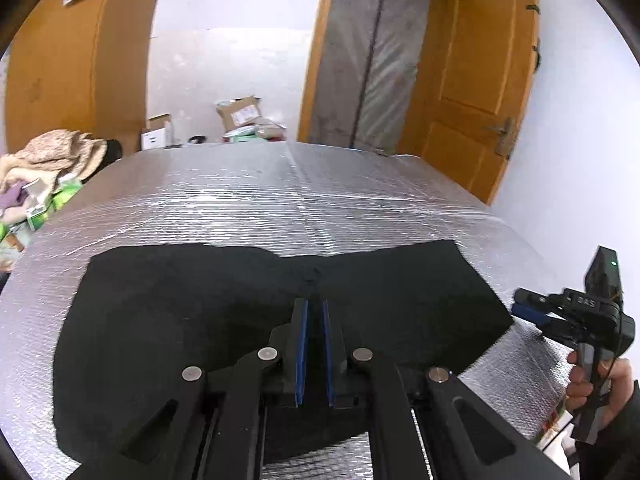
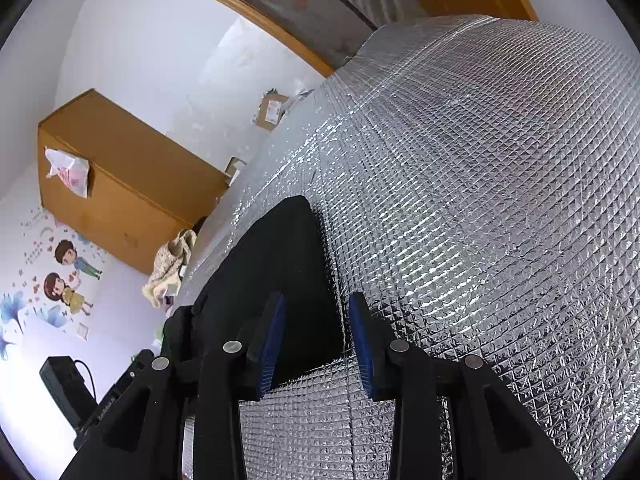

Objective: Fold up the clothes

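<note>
Left wrist view, left to right. A heap of beige and mixed clothing (image 1: 52, 160) lies beyond the left edge of the work surface. The surface is a table (image 1: 280, 208) covered in silver quilted foil. A black garment (image 1: 180, 300) lies flat on the near part of it, spread wide, its far edge notched at the middle. The left gripper (image 1: 315, 304) is over the garment's middle; its blue pads (image 1: 302, 344) stand nearly together with only a thin slit between them. Whether cloth is pinched at the tips cannot be told, black against black. Behind the table stand cardboard boxes (image 1: 240, 114), then an orange wooden door (image 1: 472, 92) open beside a doorway hung with plastic sheet. At the right edge a hand (image 1: 600, 388) holds the right gripper (image 1: 524, 308) at the garment's right border.

Right wrist view, left to right. Cartoon stickers (image 2: 64, 276) mark the wall; an orange cabinet (image 2: 120, 184) stands above them with a plastic bag (image 2: 68, 170) on it. The garment (image 2: 272, 264) lies along the table's left side. The right gripper (image 2: 318, 316) has its fingers apart, with nothing pressed between the pads (image 2: 272, 336). The left pad hangs over the garment's near corner, the right pad over bare foil (image 2: 480, 200).
</note>
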Tool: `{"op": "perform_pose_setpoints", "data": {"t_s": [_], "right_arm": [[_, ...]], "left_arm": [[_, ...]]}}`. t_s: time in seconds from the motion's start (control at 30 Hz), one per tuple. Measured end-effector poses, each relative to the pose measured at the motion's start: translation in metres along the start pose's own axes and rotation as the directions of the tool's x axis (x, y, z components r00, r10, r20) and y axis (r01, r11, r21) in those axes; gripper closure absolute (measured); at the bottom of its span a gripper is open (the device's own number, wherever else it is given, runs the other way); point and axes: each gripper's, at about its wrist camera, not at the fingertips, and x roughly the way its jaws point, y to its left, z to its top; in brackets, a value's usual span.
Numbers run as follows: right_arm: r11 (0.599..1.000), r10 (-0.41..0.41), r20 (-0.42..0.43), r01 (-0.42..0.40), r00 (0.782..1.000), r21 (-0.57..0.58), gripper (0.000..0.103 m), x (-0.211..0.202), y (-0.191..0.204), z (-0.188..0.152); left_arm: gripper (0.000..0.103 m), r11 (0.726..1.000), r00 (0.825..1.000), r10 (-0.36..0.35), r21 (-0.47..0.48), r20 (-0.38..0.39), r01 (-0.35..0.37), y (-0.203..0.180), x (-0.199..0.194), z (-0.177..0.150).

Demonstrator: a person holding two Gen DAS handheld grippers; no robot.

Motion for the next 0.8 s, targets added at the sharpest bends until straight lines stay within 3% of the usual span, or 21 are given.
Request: {"op": "perform_pose_setpoints", "data": {"t_s": [0.3, 0.47, 0.8], "right_arm": [[0.992, -0.068, -0.041, 0.063, 0.997, -0.107, 0.068, 0.020, 0.015, 0.002], [0.989, -0.084, -0.051, 0.077, 0.995, -0.130, 0.068, 0.026, 0.015, 0.006], [0.991, -0.052, -0.074, 0.042, 0.996, -0.128, 0.068, 0.026, 0.015, -0.005]], "left_arm": [[0.097, 0.996, 0.997, 0.073, -0.046, -0.039, -0.075, 0.021, 0.013, -0.010], [0.097, 0.995, 0.994, 0.069, -0.064, -0.082, -0.074, 0.028, 0.027, -0.023], [0.096, 0.996, 0.998, 0.045, -0.071, -0.055, -0.049, 0.029, 0.024, -0.034]]}}
